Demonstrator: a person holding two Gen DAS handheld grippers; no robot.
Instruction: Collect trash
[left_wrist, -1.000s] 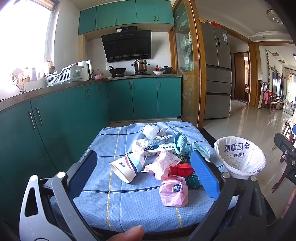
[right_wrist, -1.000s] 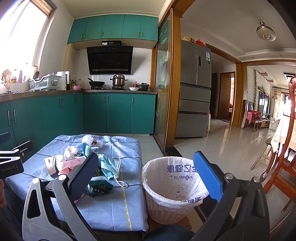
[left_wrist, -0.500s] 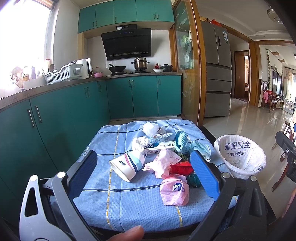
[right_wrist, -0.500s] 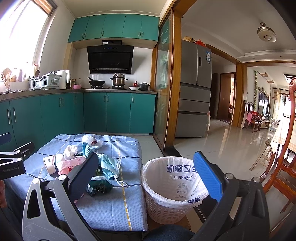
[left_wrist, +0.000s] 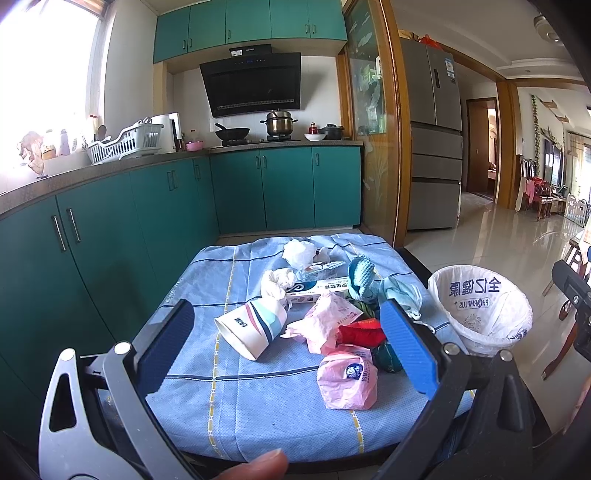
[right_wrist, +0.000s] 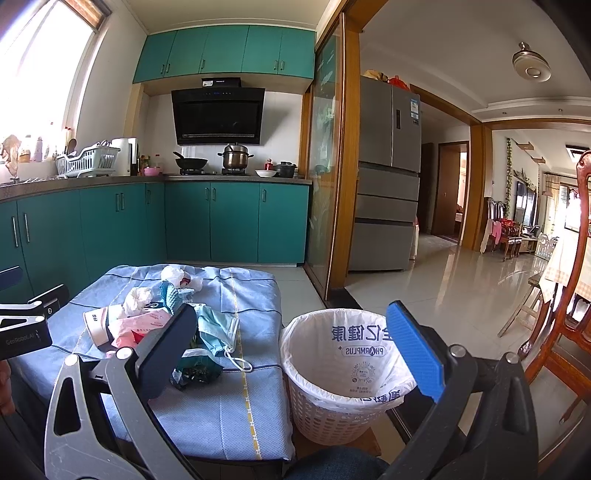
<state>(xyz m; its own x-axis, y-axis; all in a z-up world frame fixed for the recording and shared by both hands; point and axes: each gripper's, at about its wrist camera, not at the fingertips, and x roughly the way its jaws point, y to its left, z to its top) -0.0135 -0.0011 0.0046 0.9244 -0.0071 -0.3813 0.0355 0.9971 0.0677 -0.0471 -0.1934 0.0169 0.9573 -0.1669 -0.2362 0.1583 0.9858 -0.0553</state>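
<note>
left tongs (left_wrist: 288, 347): gaping wide, empty, paper cup (left_wrist: 253, 326) dead ahead, mouth facing left
right tongs (right_wrist: 291, 354): spread too, over the trash basket (right_wrist: 347, 373)

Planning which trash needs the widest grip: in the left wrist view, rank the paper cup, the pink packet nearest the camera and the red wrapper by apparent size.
1. Paper cup, largest.
2. Pink packet; looks nearly as large, but being nearer the camera may flatter it.
3. Red wrapper, smallest, partly hidden.

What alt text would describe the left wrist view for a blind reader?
Open left tongs frame a blue-clothed table strewn with trash: a tipped paper cup, pink wrappers and crumpled tissues. A lined wastebasket stands to the right, teal kitchen cabinets behind.
</note>
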